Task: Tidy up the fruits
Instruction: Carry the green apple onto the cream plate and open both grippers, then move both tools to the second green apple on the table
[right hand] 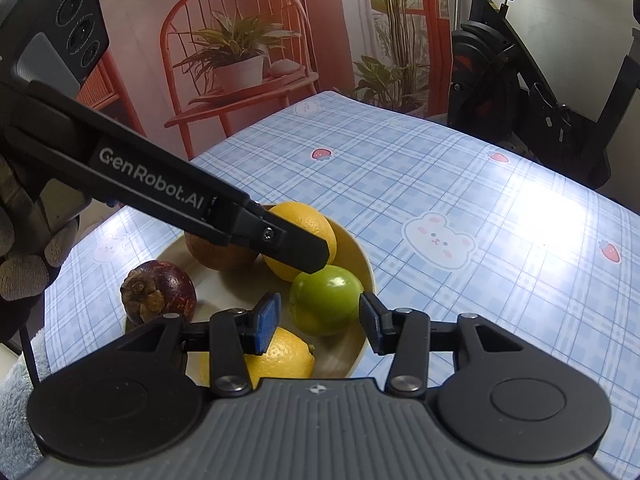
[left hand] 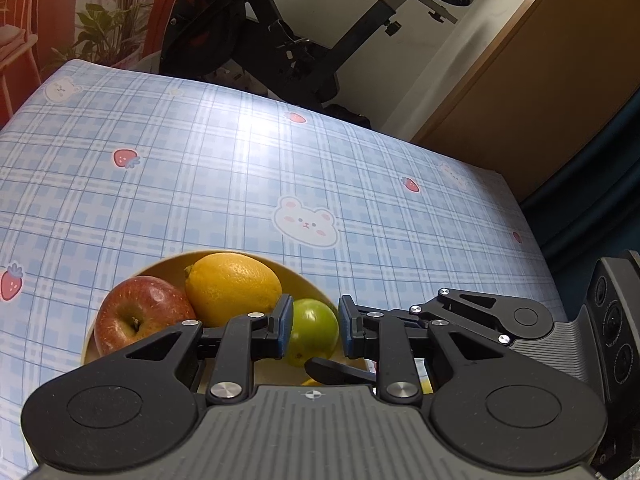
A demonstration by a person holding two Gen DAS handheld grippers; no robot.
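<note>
A yellow bowl (right hand: 356,256) on the checked tablecloth holds a red apple (left hand: 140,314), two lemons (left hand: 234,288) (right hand: 280,356), a green lime (right hand: 324,304) and a dark mangosteen (right hand: 160,296). My left gripper (left hand: 312,330) is open with its pads either side of the lime (left hand: 314,334), just above it. It reaches in from the left in the right wrist view (right hand: 304,248). My right gripper (right hand: 318,322) is open and empty, its pads also flanking the lime. The right gripper's body shows at the left wrist view's right edge (left hand: 612,320).
The blue checked tablecloth (left hand: 280,168) stretches beyond the bowl. An exercise bike (left hand: 288,52) stands past the far edge, a brown cabinet (left hand: 532,92) at the right. A red chair with a potted plant (right hand: 240,68) shows on the backdrop. A fluffy cloth (right hand: 16,408) lies at the near left.
</note>
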